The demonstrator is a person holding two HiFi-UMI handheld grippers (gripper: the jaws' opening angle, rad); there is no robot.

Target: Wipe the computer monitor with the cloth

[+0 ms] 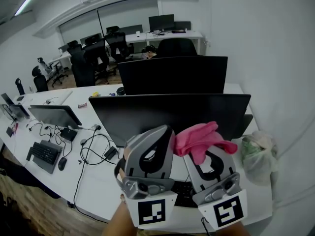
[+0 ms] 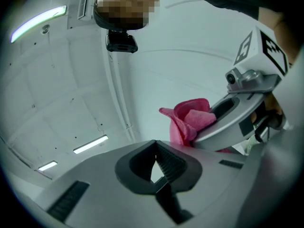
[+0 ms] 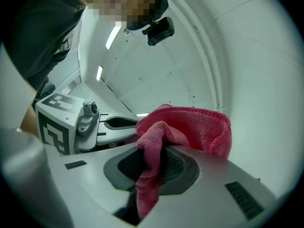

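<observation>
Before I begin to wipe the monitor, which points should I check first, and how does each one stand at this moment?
1. Cloth gripped: ok. The right tool is shut on the pink cloth.
2. Cloth free for wiping: ok. A thick bunch stands out beyond the jaws.
3. Left tool clear: ok. The left tool is shut with nothing in it.
4. Screen unobstructed: ok. The front monitor shows a dark, uncovered face just beyond both tools.
5. Cloth aimed at the screen: not ok. Both gripper views look up at the ceiling, not at the monitor.
6. Cloth touching the screen: cannot tell.
</observation>
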